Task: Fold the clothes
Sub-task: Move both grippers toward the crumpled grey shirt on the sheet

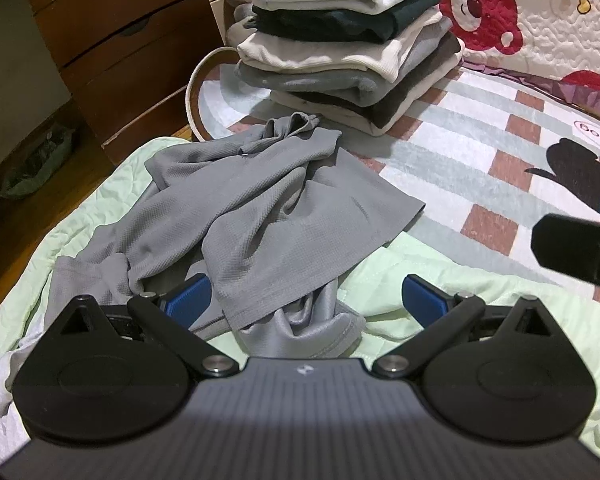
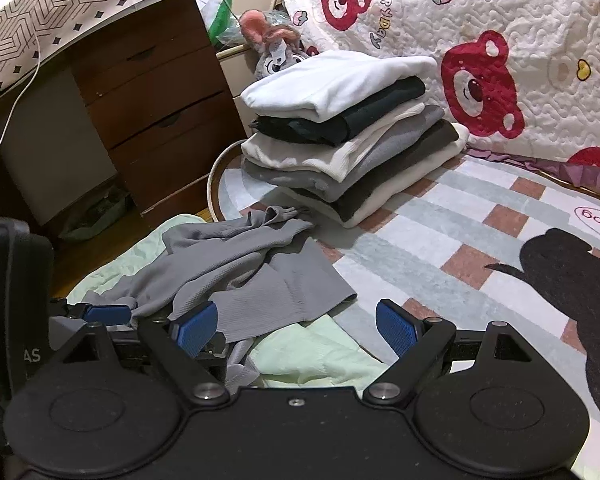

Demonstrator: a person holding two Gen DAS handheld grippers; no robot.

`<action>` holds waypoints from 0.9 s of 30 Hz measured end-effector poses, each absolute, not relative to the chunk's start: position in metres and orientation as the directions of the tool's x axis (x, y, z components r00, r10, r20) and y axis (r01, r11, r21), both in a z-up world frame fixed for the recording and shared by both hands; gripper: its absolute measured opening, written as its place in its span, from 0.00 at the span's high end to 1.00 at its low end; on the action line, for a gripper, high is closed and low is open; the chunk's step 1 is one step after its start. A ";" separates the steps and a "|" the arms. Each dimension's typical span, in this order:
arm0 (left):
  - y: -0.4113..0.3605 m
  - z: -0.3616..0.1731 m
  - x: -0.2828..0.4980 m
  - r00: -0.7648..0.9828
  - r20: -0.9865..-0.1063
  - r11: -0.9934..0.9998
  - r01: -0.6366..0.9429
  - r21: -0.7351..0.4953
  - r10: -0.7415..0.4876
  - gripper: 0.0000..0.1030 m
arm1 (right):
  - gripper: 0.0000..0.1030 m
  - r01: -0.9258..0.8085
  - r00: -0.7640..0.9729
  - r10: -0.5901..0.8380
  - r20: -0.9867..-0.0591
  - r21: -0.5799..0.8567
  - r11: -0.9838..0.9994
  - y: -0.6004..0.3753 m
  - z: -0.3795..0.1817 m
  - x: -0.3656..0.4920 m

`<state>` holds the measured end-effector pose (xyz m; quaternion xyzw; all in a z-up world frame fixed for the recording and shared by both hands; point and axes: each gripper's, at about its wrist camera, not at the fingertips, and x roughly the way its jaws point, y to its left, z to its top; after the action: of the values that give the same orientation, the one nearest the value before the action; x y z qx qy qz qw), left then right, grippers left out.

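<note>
So both sets of jaws are spread wide with nothing between the pads. The left gripper (image 1: 306, 300) sits low over the near end of the crumpled grey shirt (image 1: 256, 200); its left blue pad (image 1: 190, 298) is right against a fold of the fabric, maybe touching, hard to say, while the other pad is off to the side over the pale green sheet (image 1: 440, 264). A bunched hem of the shirt lies right in the gap between the fingers, but it isn't pinched.

The right gripper (image 2: 296, 328) is also gaping. Its left pad (image 2: 196, 326) sits at the edge of the grey shirt (image 2: 236, 272), and the right pad hangs over the checked mat (image 2: 440, 216), clear of the cloth. Mostly green sheet (image 2: 312, 356) shows in the gap between them. The left gripper's body pokes in at the left edge of that view.

Further out, the shirt sprawls unfolded, half on the green sheet, half on the mat, its far end just short of a stack of folded clothes (image 2: 348, 132). Behind the stack there's a bear-print quilt (image 2: 500, 60), a plush toy (image 2: 272, 48), and a brown drawer unit (image 2: 152, 92) off to the left.
</note>
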<state>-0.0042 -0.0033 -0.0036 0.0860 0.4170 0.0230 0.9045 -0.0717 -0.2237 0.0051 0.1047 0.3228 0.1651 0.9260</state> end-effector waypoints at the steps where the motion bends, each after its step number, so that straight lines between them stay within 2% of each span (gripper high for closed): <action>1: -0.003 -0.004 -0.005 0.650 -0.751 0.984 0.030 0.176 0.115 0.00 | 0.13 -0.236 0.736 0.373 -0.564 0.303 0.923 -0.224 0.005 -0.071; 27: -0.003 -0.006 -0.006 0.634 -0.763 0.983 0.024 0.179 0.124 0.00 | 0.13 -0.214 0.728 0.367 -0.579 0.317 0.924 -0.225 -0.002 -0.068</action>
<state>-0.0058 -0.0033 -0.0062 0.0865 0.4267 0.0279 0.8998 -0.0679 -0.2249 -0.0022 0.1147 0.3334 0.1576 0.9224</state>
